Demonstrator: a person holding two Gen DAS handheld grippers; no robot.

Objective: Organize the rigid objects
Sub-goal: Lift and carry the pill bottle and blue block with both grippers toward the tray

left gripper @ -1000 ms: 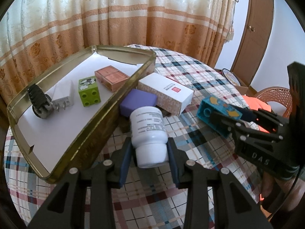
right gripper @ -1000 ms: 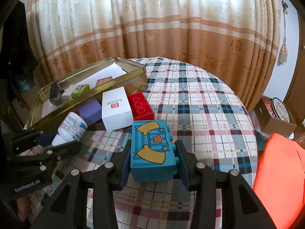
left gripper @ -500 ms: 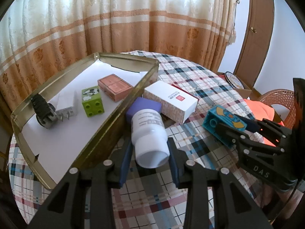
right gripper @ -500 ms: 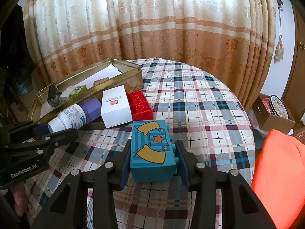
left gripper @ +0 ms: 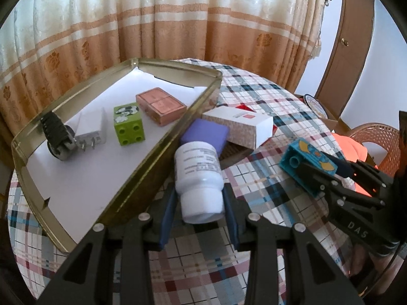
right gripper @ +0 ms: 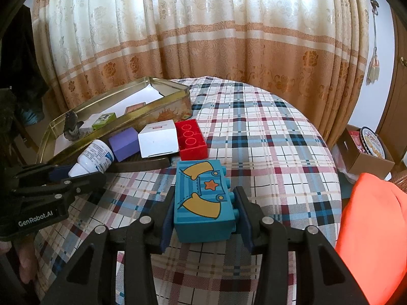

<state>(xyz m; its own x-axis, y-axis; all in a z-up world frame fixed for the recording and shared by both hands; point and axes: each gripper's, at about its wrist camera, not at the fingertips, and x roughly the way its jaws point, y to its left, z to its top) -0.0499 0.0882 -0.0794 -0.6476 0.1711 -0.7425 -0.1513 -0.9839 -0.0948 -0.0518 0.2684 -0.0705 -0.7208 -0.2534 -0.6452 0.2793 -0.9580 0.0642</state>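
My left gripper (left gripper: 198,211) is shut on a white pill bottle (left gripper: 197,178), held above the tablecloth by the near rim of the gold tin tray (left gripper: 162,150). My right gripper (right gripper: 206,216) is shut on a teal toy brick (right gripper: 202,203) with yellow shapes and an orange star, lifted above the table. The brick also shows in the left wrist view (left gripper: 305,165). The bottle also shows in the right wrist view (right gripper: 92,157). In the tray lie a green brick (left gripper: 128,124), a pink box (left gripper: 160,105), a white plug (left gripper: 91,129) and a black wheel (left gripper: 57,137).
Beside the tray on the plaid tablecloth (right gripper: 267,139) lie a purple block (left gripper: 204,134), a white carton (left gripper: 241,127) and a red brick (right gripper: 190,139). An orange cloth (right gripper: 371,228) on a wicker chair lies right. Curtains hang behind; a cardboard box (right gripper: 366,152) sits on the floor.
Both grippers have risen with their loads. The left one has lifted the bottle and moved it a little toward the tray; the right one holds the teal brick higher.
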